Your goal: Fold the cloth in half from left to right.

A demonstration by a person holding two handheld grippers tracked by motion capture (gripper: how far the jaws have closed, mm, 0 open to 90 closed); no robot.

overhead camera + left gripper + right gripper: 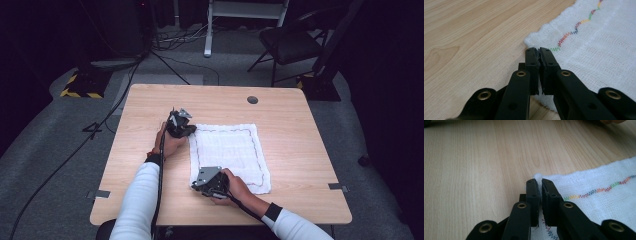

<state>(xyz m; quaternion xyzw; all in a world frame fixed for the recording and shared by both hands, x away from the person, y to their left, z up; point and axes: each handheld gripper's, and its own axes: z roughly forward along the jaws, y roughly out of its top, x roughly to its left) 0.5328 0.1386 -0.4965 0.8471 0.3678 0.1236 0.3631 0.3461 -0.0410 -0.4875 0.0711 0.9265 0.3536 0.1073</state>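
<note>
No readable text or signs

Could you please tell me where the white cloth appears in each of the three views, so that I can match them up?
High view: the white cloth lies flat at the middle of the table.
Left gripper view: the cloth covers the right half, one corner at the closed jaws.
Right gripper view: it lies lower right, another corner at the closed jaws.
Shared landmark: the coloured zigzag stitching along the cloth's border.

Each hand-held gripper's jaws cover the white cloth (596, 50) corner they pinch; the cloth's right part runs off-frame.
</note>
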